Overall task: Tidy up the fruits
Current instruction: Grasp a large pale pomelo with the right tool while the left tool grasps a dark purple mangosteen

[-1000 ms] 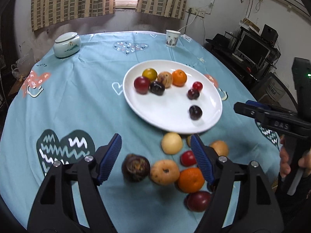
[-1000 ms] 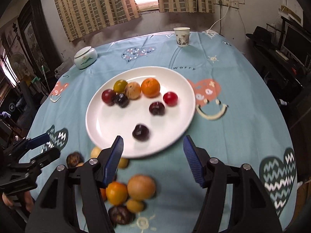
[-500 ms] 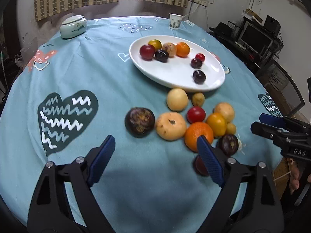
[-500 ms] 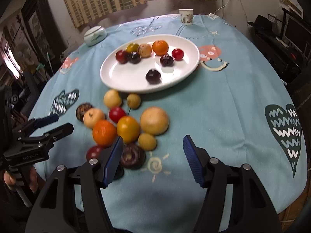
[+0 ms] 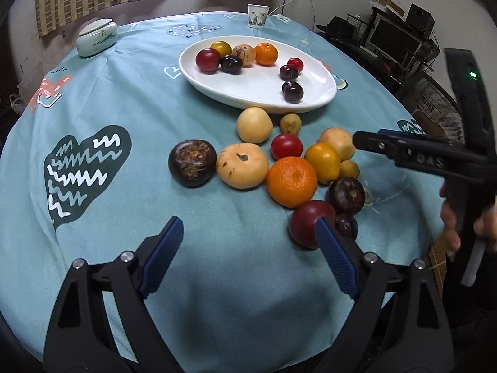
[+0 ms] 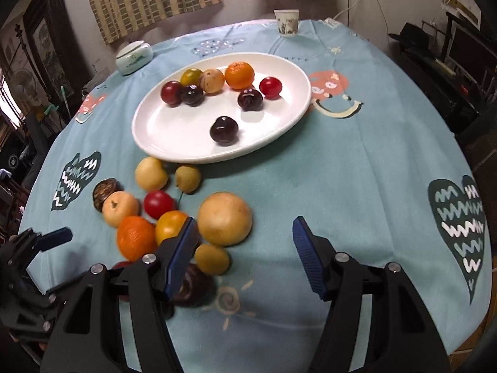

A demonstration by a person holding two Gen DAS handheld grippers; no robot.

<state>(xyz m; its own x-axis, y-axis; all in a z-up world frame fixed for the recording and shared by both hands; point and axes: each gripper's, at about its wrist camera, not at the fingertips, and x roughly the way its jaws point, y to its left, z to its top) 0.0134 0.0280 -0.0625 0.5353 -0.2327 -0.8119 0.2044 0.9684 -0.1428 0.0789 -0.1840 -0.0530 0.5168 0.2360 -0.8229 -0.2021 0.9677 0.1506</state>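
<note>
A white plate holds several fruits, among them an orange and dark plums. Loose fruits lie on the cloth in front of it: a dark mangosteen, a tan fruit, an orange and a dark red plum. My left gripper stands open over bare cloth, its right finger just in front of the plum. My right gripper is open too, with nothing between its jaws. A big tan fruit sits just ahead of its left finger, and a dark fruit is half hidden behind that finger.
A round table under a teal cloth carries a lidded ceramic jar at the far left and a paper cup at the back. Shelves with electronics stand to the right. A hand holds the right gripper's handle.
Both grippers have drawn back from the plate toward the near edge and sunk lower. The left jaws have widened. The right jaws kept their gap.
</note>
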